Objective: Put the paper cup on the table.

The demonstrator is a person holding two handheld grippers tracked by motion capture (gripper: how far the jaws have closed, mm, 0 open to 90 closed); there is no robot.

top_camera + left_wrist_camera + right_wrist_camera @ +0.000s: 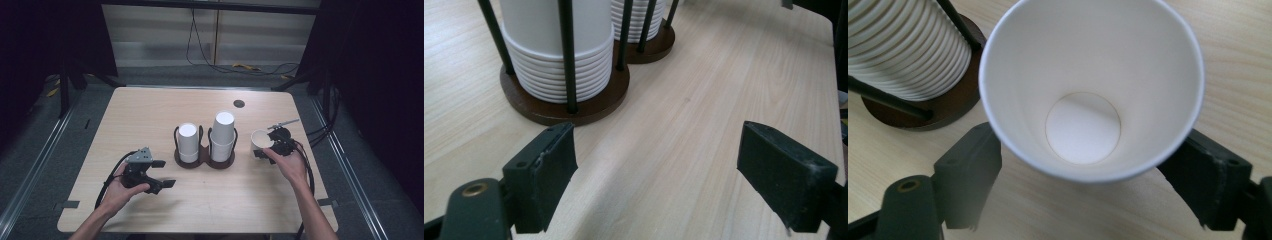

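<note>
Empty paper cup [1088, 95] pinched in right hand-held gripper [272, 147]; left hand-held gripper [659, 175] spread — holder [205, 159] stacked with cups.

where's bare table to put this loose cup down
Free: the wide strip of table behind the cup holder, and the front stretch between the left gripper and right gripper, which holds the cup. Crowded: the middle, around both cup stacks.

The right gripper [270, 146] grips a white paper cup [261, 140] just beside the cup holder [205, 159]; the left gripper [161, 174] hangs open.
</note>
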